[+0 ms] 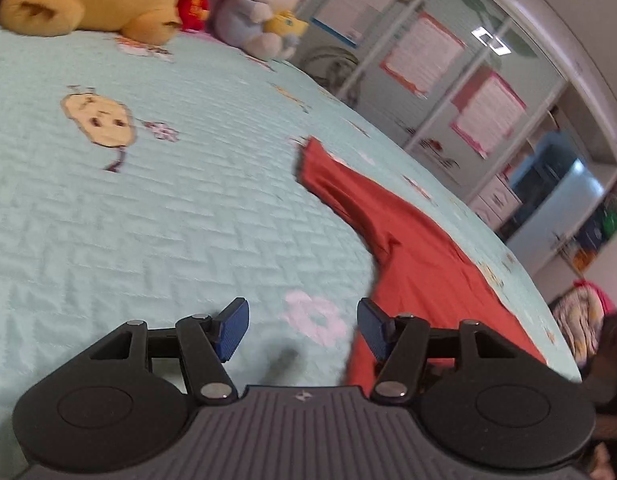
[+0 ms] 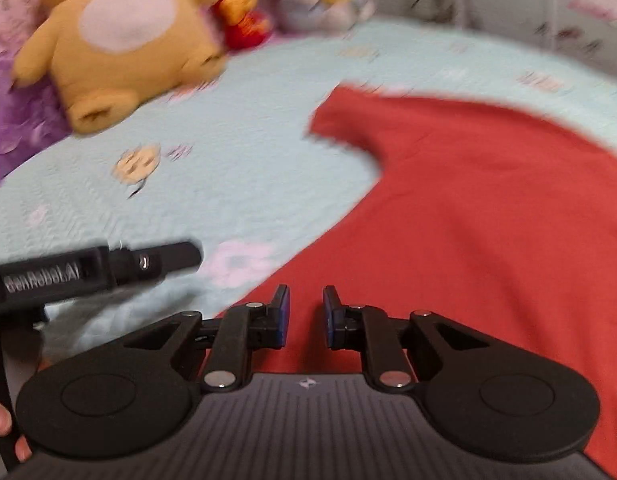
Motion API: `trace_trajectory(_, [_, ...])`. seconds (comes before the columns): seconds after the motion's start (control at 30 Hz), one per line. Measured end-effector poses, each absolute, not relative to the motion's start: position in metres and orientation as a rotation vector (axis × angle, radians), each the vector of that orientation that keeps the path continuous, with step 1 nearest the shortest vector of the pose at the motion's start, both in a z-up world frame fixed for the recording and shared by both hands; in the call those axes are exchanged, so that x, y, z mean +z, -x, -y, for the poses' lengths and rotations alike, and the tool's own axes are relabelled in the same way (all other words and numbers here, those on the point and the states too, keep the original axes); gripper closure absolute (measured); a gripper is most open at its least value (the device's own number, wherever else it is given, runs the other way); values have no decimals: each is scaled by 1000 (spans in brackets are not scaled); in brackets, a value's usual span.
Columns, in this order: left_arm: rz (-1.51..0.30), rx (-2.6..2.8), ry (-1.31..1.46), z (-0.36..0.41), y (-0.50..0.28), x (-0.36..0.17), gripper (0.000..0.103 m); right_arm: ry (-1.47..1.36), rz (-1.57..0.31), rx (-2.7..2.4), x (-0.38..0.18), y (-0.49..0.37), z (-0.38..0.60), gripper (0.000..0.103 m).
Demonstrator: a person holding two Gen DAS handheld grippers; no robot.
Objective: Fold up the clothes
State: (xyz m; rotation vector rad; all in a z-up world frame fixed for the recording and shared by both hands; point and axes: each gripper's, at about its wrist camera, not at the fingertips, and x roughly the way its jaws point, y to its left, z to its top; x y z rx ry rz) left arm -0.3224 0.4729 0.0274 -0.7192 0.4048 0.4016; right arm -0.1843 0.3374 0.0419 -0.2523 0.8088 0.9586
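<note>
1. Left gripper (image 1: 303, 330): blue-padded fingers (image 1: 233, 330) stand well apart, with nothing between them; only bedspread shows in the gap
2. The right-hand pad of the left gripper sits over the near-left edge of the red garment (image 1: 424, 264); contact cannot be confirmed
3. Right gripper (image 2: 305, 316): fingers (image 2: 283, 316) stand a narrow gap apart, parallel, with no cloth pinched between the pads; red fabric shows through the gap beneath them
4. The right gripper hovers over the near-left part of the red garment (image 2: 488, 216); whether the tips touch the fabric cannot be told
5. Seen from the right wrist, the left gripper's black body (image 2: 96, 270) crosses just left of the right gripper, above the bedspread, with fingertips of the person's hand (image 2: 0, 420) at the lower left edge
6. Red garment: lies spread flat on the pale green bedspread (image 1: 168, 220), occupying the right side of the bed and running towards its right edge; one sleeve (image 1: 328, 172) extends towards the head of the bed
7. Bedspread: quilted, printed with cartoon faces and pink flowers; one pink flower (image 1: 314, 318) lies between the left gripper's fingers
8. Far end of the bed: a yellow plush bear (image 2: 124, 44), a small red plush (image 2: 244, 16) and a white cat plush (image 1: 264, 4) sit in a row
9. A purple fabric (image 2: 16, 120) lies at the far left corner beside the bear
10. Beyond the bed's right edge: white cabinet doors with pink-bordered sheets (image 1: 484, 116); both views are motion-blurred
</note>
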Motion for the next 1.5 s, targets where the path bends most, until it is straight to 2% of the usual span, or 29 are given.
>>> trace_trajectory(0.1, [-422, 381, 767, -483, 327, 24, 39, 234, -848, 839, 37, 168, -305, 93])
trace_trajectory(0.27, [-438, 350, 752, -485, 327, 24, 37, 267, -818, 511, 46, 164, -238, 90])
trace_trajectory(0.4, [-428, 315, 772, -486, 327, 19, 36, 259, -738, 670, 58, 187, -279, 87])
trace_trajectory(0.6, [-411, 283, 817, -493, 326, 14, 35, 254, -810, 869, 39, 181, -332, 88])
trace_trajectory(0.73, [-420, 271, 839, -498, 319, 16, 34, 177, -850, 654, 34, 160, -272, 89])
trace_trajectory(0.87, [-443, 188, 970, -511, 286, 18, 34, 144, -840, 600, 42, 169, -232, 85])
trace_trajectory(1.03, [-527, 145, 1026, -537, 206, 11, 34, 92, -826, 692, 37, 170, -236, 84])
trace_trajectory(1.3, [-506, 38, 1092, -558, 124, -5, 34, 6, -804, 751, 17, 161, -218, 84])
trace_trajectory(1.33, [-510, 36, 1079, -558, 119, -5, 39, 2, -805, 755, 17, 160, -218, 84])
trace_trajectory(1.37, [-513, 48, 1060, -557, 116, -5, 58, 3, -808, 757, 17, 160, -219, 84])
trace_trajectory(1.4, [-540, 63, 1010, -557, 110, -5, 83, 6, -809, 761, 18, 160, -220, 84])
trace_trajectory(1.43, [-567, 78, 959, -558, 105, -6, 101, 15, -807, 767, 17, 159, -221, 84])
trace_trajectory(1.5, [-556, 51, 957, -568, 106, -14, 99, 48, -800, 786, 17, 160, -221, 85])
